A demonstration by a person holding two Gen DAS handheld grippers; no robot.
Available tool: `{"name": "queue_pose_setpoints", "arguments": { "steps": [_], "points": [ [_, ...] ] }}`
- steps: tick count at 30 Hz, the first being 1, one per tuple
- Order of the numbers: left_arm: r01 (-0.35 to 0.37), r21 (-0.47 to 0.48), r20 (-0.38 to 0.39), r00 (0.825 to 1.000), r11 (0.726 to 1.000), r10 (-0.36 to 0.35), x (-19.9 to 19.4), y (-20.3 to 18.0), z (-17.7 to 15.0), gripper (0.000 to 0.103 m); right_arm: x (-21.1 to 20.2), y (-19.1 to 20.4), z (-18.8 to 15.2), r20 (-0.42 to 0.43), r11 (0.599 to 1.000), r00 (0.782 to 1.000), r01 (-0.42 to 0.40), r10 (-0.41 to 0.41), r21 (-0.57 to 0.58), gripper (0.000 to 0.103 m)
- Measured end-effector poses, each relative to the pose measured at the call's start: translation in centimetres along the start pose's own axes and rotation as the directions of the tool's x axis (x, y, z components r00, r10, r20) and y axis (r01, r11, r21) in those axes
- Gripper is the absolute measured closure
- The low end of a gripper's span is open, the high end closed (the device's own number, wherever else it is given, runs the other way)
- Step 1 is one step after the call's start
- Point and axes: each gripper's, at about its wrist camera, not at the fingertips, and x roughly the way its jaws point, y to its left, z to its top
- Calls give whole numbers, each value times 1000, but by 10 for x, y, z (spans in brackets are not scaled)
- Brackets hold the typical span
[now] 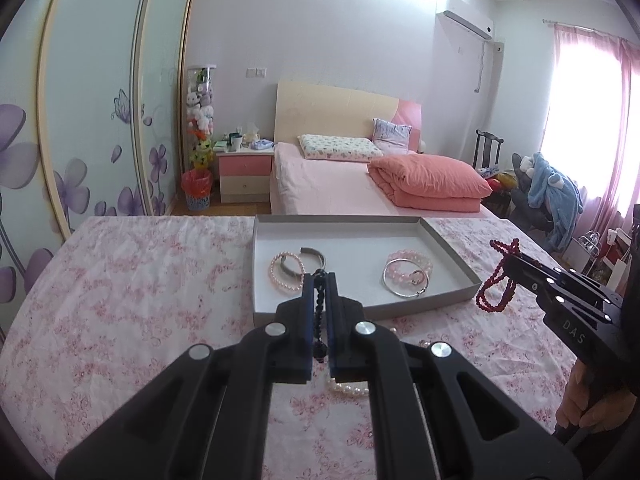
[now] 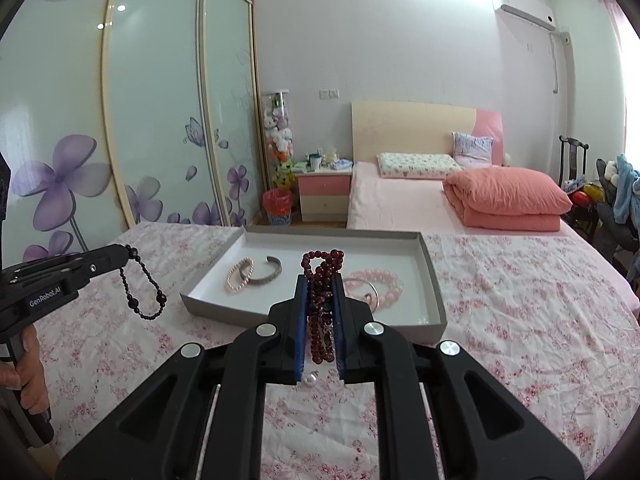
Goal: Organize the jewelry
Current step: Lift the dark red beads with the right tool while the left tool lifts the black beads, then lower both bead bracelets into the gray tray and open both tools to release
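My left gripper (image 1: pixel 319 280) is shut on a black bead bracelet (image 1: pixel 319 312), held above the floral cloth just before the grey tray (image 1: pixel 360 221). From the right wrist view the bracelet (image 2: pixel 144 292) hangs from the left gripper (image 2: pixel 127 252). My right gripper (image 2: pixel 320 280) is shut on a dark red bead necklace (image 2: pixel 323 276), which dangles in the left wrist view (image 1: pixel 498 284) to the right of the tray. In the tray (image 2: pixel 332 236) lie a pink pearl bracelet (image 1: pixel 285 270), a grey cuff (image 1: pixel 314 256), a pink bead bracelet (image 1: pixel 412 264) and a silver bangle (image 1: pixel 404 284).
A white pearl bracelet (image 1: pixel 348 389) lies on the floral cloth (image 1: pixel 140 300) under my left gripper. A loose pearl (image 2: pixel 310 379) sits under my right gripper. A bed (image 1: pixel 340 184), nightstand (image 1: pixel 245 172) and wardrobe (image 1: pixel 100 100) stand beyond.
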Motion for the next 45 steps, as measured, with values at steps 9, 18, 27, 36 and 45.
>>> {"name": "queue_pose_setpoints", "arguments": {
  "steps": [9, 18, 27, 36, 45],
  "points": [
    [-24, 27, 41, 999, 999, 23, -2, -9, 6, 96, -5, 5, 7, 55, 1000, 998, 11, -10, -19, 91],
    [-18, 33, 59, 998, 999, 16, -4, -14, 15, 96, -6, 3, 15, 90, 1000, 996, 12, -10, -23, 91],
    [-9, 18, 55, 998, 1000, 8, 10, -15, 22, 96, 1, -1, 18, 104, 1000, 994, 19, -18, -6, 91],
    [-7, 5, 45, 999, 1000, 7, 25, -12, 23, 96, 9, -4, 21, 108, 1000, 994, 24, -24, -1, 91],
    [-1, -1, 61, 998, 1000, 1, 47, -13, 34, 96, 27, -5, 31, 144, 999, 989, 34, -32, -9, 91]
  ]
}}
